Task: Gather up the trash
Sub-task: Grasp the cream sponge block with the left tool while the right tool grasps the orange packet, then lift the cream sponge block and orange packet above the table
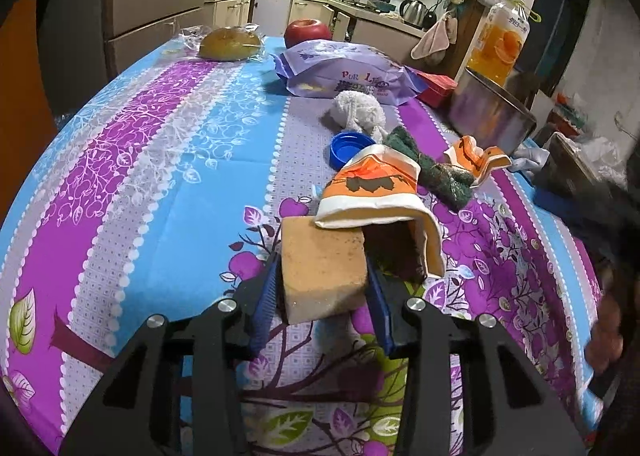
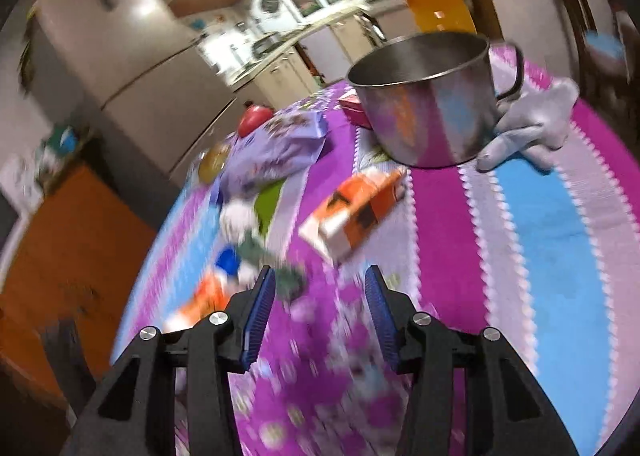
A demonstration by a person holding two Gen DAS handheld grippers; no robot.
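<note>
My left gripper is shut on a tan sponge block, its blue pads pressing both sides. A torn orange-and-white carton drapes over the sponge's far end. Behind it lie a green scouring pad, a blue cap, a white crumpled tissue and another orange scrap. My right gripper hangs open over the tablecloth with nothing between its pads. In the blurred right wrist view an orange carton lies just beyond it, and the green pad and the blue cap sit to its left.
A steel pot stands at the back right with a grey glove beside it. Further back are a juice bottle, a red box, a purple packet, an apple and wrapped bread.
</note>
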